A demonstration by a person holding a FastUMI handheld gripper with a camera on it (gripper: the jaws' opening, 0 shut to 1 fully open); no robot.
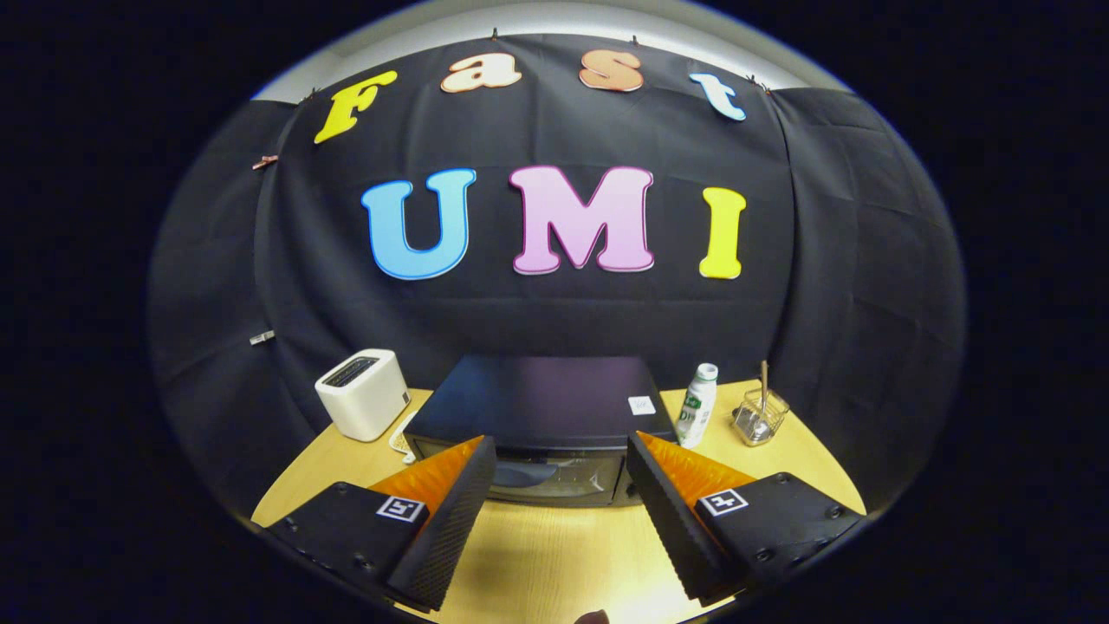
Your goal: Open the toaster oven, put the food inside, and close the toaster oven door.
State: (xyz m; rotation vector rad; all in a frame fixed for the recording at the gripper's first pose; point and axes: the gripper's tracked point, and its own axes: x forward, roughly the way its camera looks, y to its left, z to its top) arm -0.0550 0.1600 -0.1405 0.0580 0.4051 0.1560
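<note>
1. Background: a black cloth wall curves behind a pale wooden table, which carries everything listed below.
2. My claw: released. Its two fingers are spread wide apart, one at 7 o'clock and one at 5 o'clock from the table's middle, with nothing between them but bare tabletop. Each finger's base carries one small square marker, two markers in all.
3. One toaster oven, dark, at 12 o'clock just ahead of my fingertips. Its flat top faces me and bears one small white sticker near its right rear corner. Its glass door sits upright and closed, visible between the two fingertips.
4. One white pop-up toaster at 10 o'clock, just beside the oven's left side, with a slotted top.
5. One small bottle with a white cap at 1 o'clock, standing upright just beside the oven's right side.
6. One clear glass container at 2 o'clock, near the bottle, holding a thin upright stick.
7. A pale patterned object peeks out between toaster and oven; I cannot tell what it is.
</note>
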